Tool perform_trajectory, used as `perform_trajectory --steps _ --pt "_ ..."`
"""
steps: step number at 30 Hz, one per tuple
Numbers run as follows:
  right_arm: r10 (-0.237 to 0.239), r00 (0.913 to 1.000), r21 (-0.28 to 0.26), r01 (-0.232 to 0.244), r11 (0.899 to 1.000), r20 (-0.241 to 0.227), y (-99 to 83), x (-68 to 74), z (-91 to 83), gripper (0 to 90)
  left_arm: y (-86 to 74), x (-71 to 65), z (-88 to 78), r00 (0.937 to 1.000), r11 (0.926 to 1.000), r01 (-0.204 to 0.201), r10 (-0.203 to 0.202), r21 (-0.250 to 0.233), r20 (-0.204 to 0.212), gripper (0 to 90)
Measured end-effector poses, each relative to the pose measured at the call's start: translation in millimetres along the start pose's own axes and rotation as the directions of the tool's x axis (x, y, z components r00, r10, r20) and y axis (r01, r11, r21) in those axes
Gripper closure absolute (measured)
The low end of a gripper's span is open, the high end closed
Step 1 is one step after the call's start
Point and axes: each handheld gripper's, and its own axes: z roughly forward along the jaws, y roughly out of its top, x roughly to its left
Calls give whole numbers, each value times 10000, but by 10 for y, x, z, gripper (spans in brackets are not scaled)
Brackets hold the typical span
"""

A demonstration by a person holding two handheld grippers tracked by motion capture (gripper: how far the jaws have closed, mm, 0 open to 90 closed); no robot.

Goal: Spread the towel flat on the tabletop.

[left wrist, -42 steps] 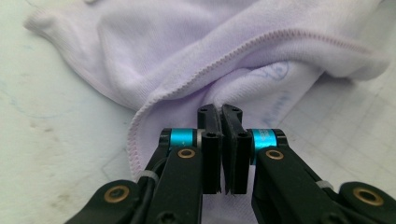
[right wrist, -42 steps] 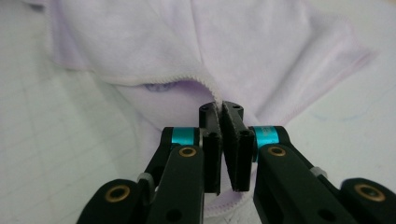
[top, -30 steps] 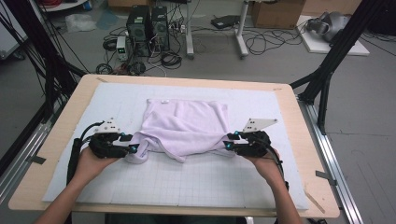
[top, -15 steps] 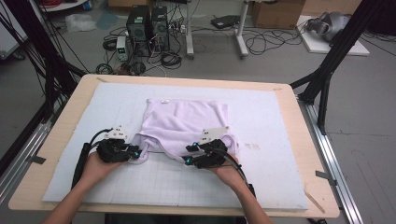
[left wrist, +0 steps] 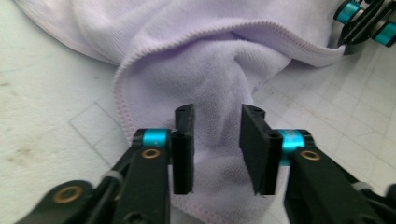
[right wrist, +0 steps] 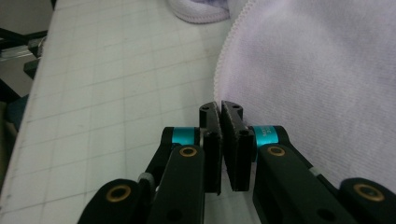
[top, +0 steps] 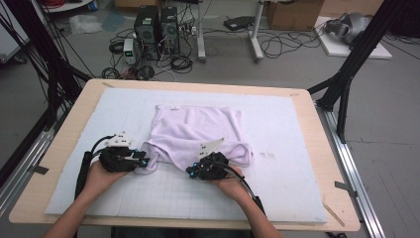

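Nearest the person, the right gripper (right wrist: pixel 220 112) has just pressed its jaws together, nothing visibly between them, just beside the lavender towel's (top: pixel 198 131) stitched near edge. The left gripper (left wrist: pixel 217 119), jaws just reopened and spread, straddles the towel's bunched near-left corner without pinching it. Beyond both grippers, the towel lies on the white mat (top: pixel 292 148).

The black tongs with blue bands (right wrist: pixel 220 112) have just closed, and their two tips sit together with nothing between them. Just beside them on the right lies a soft pale purple towel (right wrist: pixel 317 79) with a stitched edge. The white desk with grey grid lines (right wrist: pixel 107 84) stretches away on the left.
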Motion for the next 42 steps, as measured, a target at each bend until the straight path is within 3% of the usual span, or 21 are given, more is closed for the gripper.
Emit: perform_trajectory --steps 3,6,9,15,18,21,23,30,32,37,42 --pt "30 10000 -327 -29 9995 57 -15 15 -158 872 -21 23 -79 9998 9999 76 -78 -82 -179 507" --pt "146 9997 -590 -134 9982 196 -53 52 -350 872 -68 29 -117 9995 9994 275 -278 -190 -143 493" --pt "96 9990 -920 -55 9957 447 -129 121 -599 871 -89 -4 -86 9997 9997 233 -233 -75 -73 459" --pt "343 9950 -1031 -245 9944 942 -373 222 -953 871 -71 -118 1 9998 10000 70 -70 44 184 437" --pt "605 9926 -1054 -494 9932 1049 -492 228 -1016 871 -77 -173 62 9996 9994 -188 182 278 223 511" --pt "731 9920 -1045 -623 9926 1032 -579 223 -1008 870 -85 -209 75 9969 9973 -647 630 356 462 757" --pt "738 9914 -1144 -614 9915 1077 -588 230 -1016 870 -78 -248 46 9959 9965 -770 754 314 504 828" --pt "435 9948 -1312 -312 9909 924 -552 362 -1103 870 -101 -419 -272 9932 9947 -1027 1029 -73 539 841" --pt "374 9959 -1304 -265 9911 823 -558 434 -1124 870 -132 -469 -355 9915 9946 -1029 1039 -168 782 831" --pt "165 9989 -1553 -94 9878 446 -564 586 -1255 804 -199 -565 -552 9884 9924 -1154 1190 -429 946 549" --pt "200 9944 -1803 -10 9836 1035 -510 552 -1431 743 -171 -543 -637 9852 9899 -1272 1335 -632 1075 473"
